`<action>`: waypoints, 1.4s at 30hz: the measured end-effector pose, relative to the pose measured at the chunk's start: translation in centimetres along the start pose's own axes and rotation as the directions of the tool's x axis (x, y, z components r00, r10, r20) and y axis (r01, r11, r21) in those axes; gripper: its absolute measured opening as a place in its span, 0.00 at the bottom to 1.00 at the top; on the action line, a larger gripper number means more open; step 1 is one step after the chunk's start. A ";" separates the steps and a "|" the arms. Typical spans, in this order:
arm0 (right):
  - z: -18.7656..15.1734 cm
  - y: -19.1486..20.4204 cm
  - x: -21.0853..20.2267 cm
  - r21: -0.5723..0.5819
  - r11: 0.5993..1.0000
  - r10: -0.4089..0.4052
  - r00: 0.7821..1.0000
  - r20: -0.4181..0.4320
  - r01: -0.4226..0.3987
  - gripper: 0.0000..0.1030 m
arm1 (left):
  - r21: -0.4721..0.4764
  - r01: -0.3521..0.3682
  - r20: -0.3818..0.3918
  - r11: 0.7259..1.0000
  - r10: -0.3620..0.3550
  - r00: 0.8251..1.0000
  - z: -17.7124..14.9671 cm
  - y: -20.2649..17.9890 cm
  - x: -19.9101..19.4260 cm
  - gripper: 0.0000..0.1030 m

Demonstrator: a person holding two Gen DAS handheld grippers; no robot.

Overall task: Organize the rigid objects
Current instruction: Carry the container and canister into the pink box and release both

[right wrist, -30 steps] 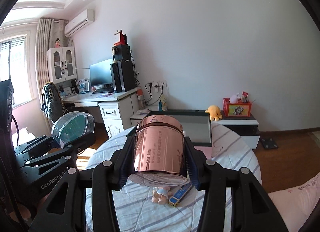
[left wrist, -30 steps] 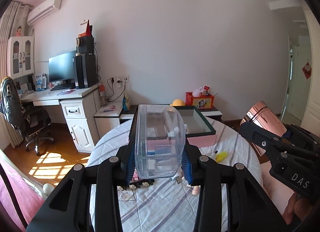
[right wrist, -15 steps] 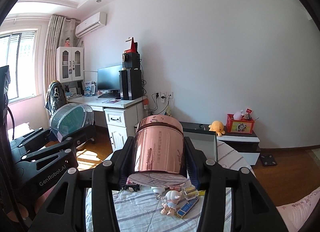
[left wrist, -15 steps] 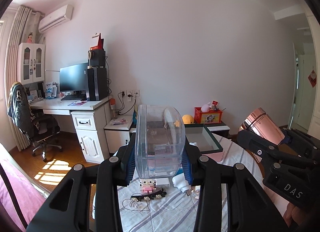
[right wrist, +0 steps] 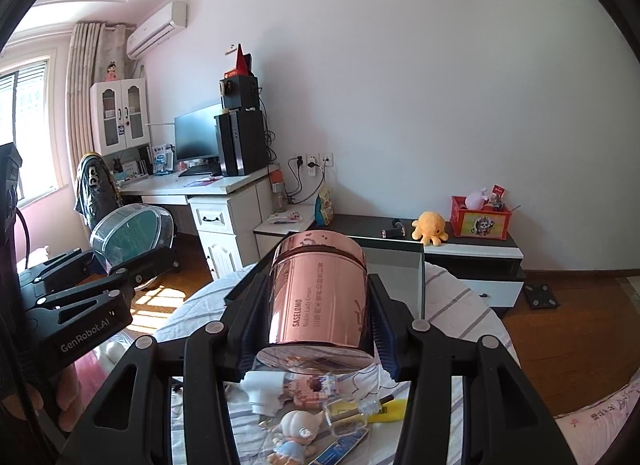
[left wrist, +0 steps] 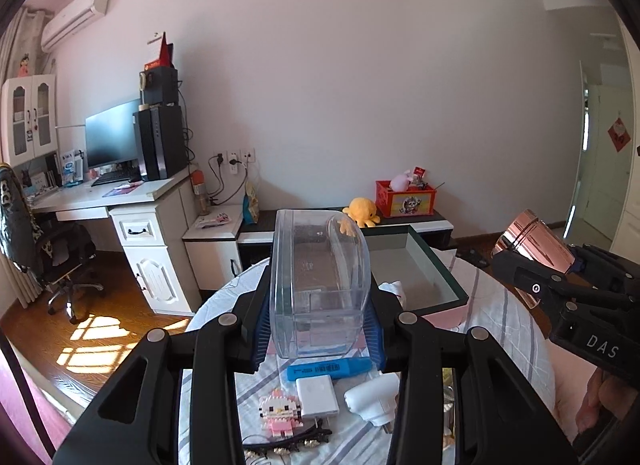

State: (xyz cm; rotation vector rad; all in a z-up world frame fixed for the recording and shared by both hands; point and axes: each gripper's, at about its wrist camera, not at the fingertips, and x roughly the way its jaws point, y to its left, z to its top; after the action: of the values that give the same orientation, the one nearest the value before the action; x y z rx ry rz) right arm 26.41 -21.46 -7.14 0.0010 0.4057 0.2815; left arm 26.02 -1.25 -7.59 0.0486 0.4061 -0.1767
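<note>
- The open box (left wrist: 416, 269) with the dark rim sits at the far side of the round desk (left wrist: 508, 317), straight ahead of and below both held things; I judge it to be where they go.
- The clear plastic container (left wrist: 320, 285) is up in the air, clamped between the pads of the left gripper (left wrist: 320, 329), its long axis running away from the camera toward the box's near-left corner.
- The rose-gold jar (right wrist: 320, 297) is also aloft, squeezed round its side by the right gripper (right wrist: 316, 325), axis pointing forward, with the box's near edge just beyond it.
- From the left wrist view, the jar (left wrist: 534, 245) hangs off the box's right side, so the 2 grippers flank the box; neither looks clearly nearer (the fisheye makes this hard to call).
- Both pairs of jaws stand partly apart, only as wide as what they grip.
- Under the grippers the striped cloth carries loose pieces: a blue marker (left wrist: 328, 369), a white charger (left wrist: 318, 397), a pink block figure (left wrist: 278, 413), a small doll (right wrist: 298, 437).
- The next move probably calls for going forward and down into the box, keeping the 2 loads from knocking together.
</note>
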 end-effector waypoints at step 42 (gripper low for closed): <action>-0.7 0.8 -1.5 -0.015 0.984 -0.175 0.984 0.036 0.176 1.00 | -0.032 -0.171 0.082 0.985 0.173 0.981 -1.1 2.6 -3.9 1.00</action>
State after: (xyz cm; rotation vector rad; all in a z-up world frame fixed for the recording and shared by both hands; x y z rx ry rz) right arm 24.63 -21.12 -7.13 -0.0479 0.3661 0.1111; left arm 22.54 2.03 -7.03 0.0510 0.3174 -0.0029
